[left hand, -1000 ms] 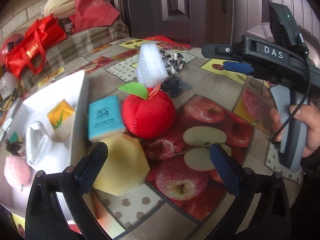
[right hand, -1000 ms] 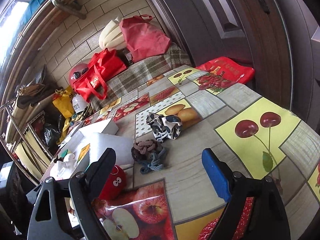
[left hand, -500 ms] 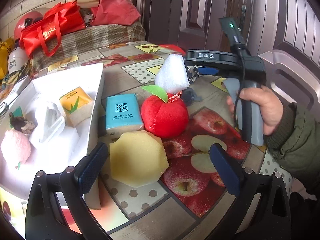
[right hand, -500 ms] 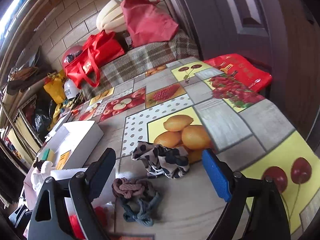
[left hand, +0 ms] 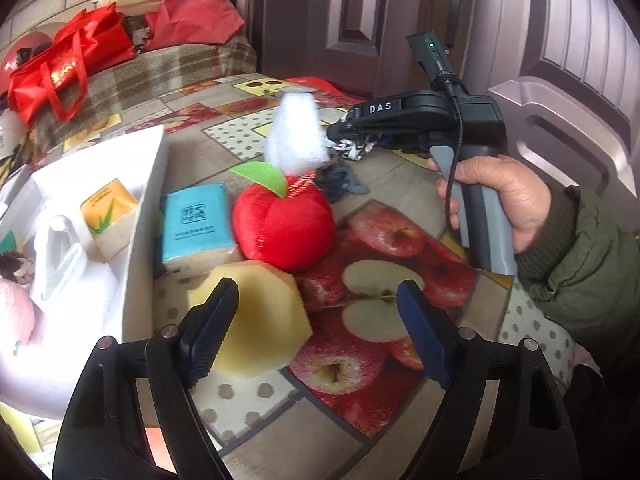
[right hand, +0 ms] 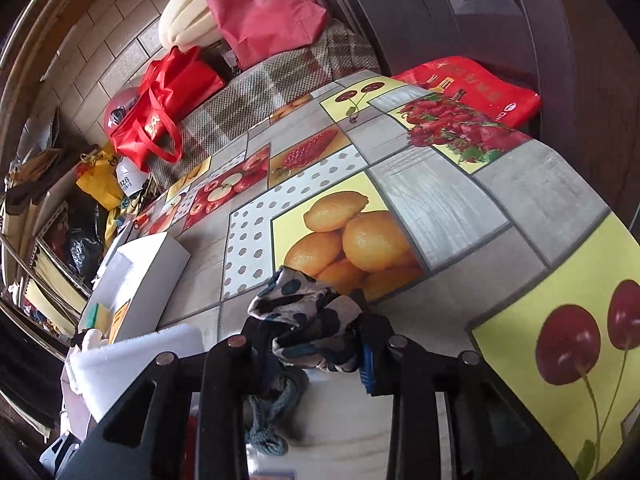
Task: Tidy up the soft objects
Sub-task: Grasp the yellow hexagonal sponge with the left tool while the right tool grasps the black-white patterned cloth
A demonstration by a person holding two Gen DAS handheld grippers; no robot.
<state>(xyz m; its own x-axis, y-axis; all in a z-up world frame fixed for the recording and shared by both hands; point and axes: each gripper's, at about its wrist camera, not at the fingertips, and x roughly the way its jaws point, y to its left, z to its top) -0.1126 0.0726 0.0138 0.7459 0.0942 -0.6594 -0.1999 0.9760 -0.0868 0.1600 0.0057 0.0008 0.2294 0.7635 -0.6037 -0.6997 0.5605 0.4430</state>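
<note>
On the fruit-print worktop [right hand: 440, 208], the right gripper [right hand: 316, 340] has its jaws closing on a spotted scrunchie [right hand: 308, 312], the cloth bunched between them just beside the printed lemons; a second ago those jaws stood wide with the scrunchie lying free ahead. A blue-grey scrunchie [right hand: 272, 412] lies under the gripper. The white box [left hand: 136, 216] at the left holds a yellow packet [left hand: 108, 204], a white piece [left hand: 60, 252] and a pink plush [left hand: 14, 312]. Only the left view shows the person's hand [left hand: 504, 196] on the right gripper's handle, the red plush apple [left hand: 284, 228], the blue tissue pack [left hand: 196, 224], the yellow sponge [left hand: 260, 320] and the white foam [left hand: 296, 136]. The left gripper [left hand: 316, 332] hangs over the sponge, jaws apart and closing, narrower than before, touching nothing.
</note>
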